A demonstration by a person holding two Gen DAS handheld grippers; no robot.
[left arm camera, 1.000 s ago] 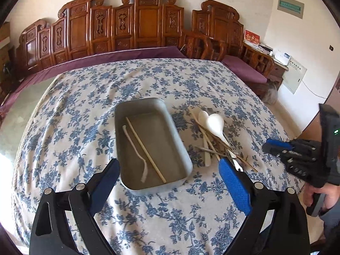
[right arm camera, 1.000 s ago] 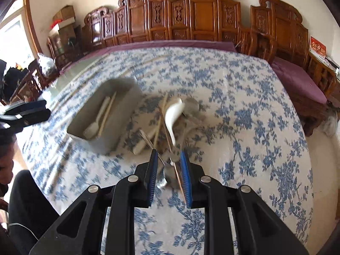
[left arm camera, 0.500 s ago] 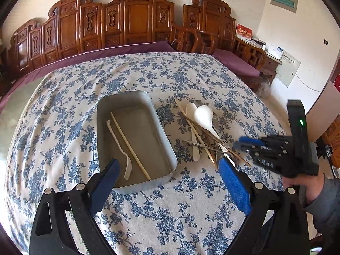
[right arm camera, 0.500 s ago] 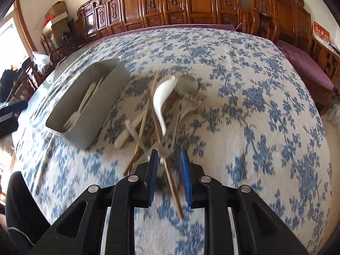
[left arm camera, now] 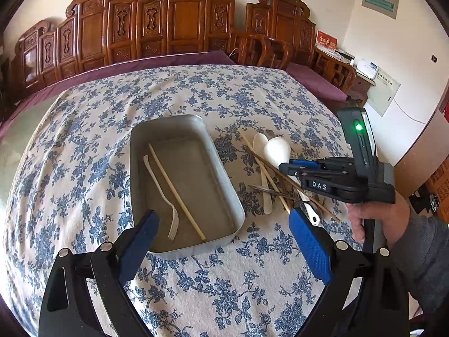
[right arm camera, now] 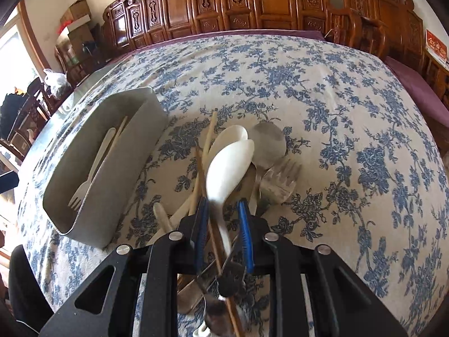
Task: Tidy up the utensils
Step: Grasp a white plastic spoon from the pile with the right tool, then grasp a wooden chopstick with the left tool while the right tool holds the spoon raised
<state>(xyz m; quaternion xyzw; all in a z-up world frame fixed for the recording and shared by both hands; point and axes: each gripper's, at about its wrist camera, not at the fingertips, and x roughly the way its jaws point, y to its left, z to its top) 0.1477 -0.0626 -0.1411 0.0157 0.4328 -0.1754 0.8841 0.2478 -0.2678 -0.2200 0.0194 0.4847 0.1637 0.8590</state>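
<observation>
A grey metal tray (left arm camera: 224, 177) (right arm camera: 132, 151) lies on the flowered tablecloth and holds a white plastic fork (left arm camera: 162, 193) (right arm camera: 92, 174) and one chopstick (left arm camera: 176, 191). To its right lies a pile of utensils: white spoons (left arm camera: 277, 151) (right arm camera: 227, 168), chopsticks (right arm camera: 206, 146), a metal spoon (right arm camera: 266, 146) and a metal fork (right arm camera: 277, 182). My right gripper (right arm camera: 223, 213) (left arm camera: 283, 167) is low over the pile, open by a narrow gap, its jaws on either side of a white spoon's handle and a chopstick. My left gripper (left arm camera: 224, 238) is wide open, empty, near the tray's near end.
Carved wooden chairs (left arm camera: 179, 25) line the far side of the table. A purple cloth (left arm camera: 168, 61) shows under the tablecloth edge. A cabinet with papers (left arm camera: 362, 67) stands at the right wall. Boxes and a bag (right arm camera: 70, 28) are at the left in the right wrist view.
My right gripper has come down and forward into the utensil pile, so its jaws now straddle the white spoon's handle. My left gripper has stayed about in place near the tray.
</observation>
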